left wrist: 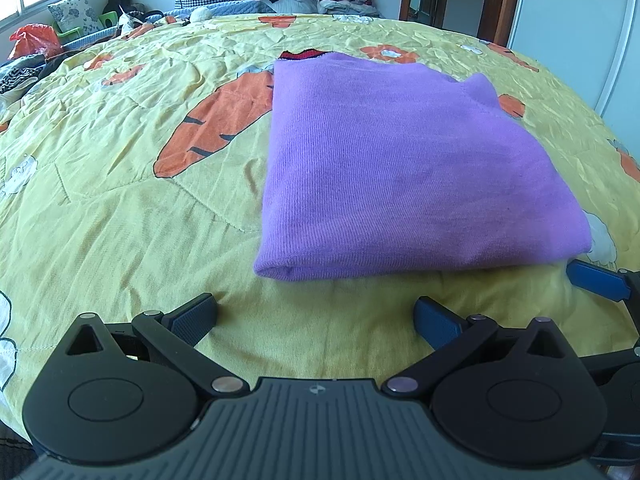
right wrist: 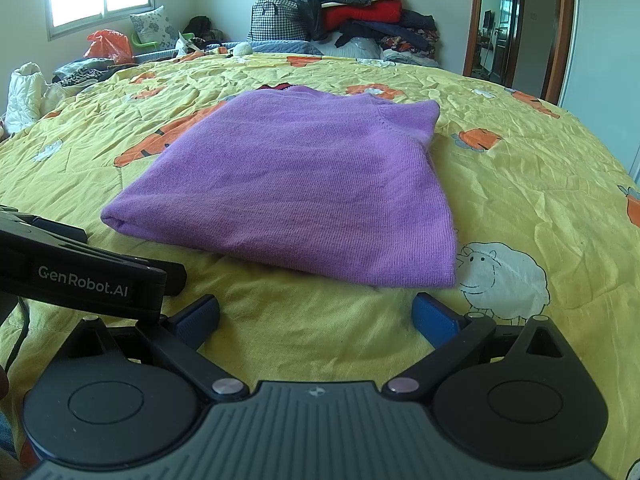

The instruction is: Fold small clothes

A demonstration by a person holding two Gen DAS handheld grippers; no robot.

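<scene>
Blue pads tip both grippers, and each pair stands wide apart with nothing between. The left gripper (left wrist: 316, 316) and right gripper (right wrist: 316, 316) hover side by side, low over the quilt (left wrist: 120, 184), just short of the sweater (right wrist: 296, 184). Purple and knitted, it lies folded into a neat block on the yellow quilt, touching neither gripper. Piled clothes (right wrist: 360, 12) sit beyond the bed.

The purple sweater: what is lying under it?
The purple sweater lies folded on the yellow bedspread. A red and dark edge peeks out at its far side. Whatever else is underneath is covered.
</scene>
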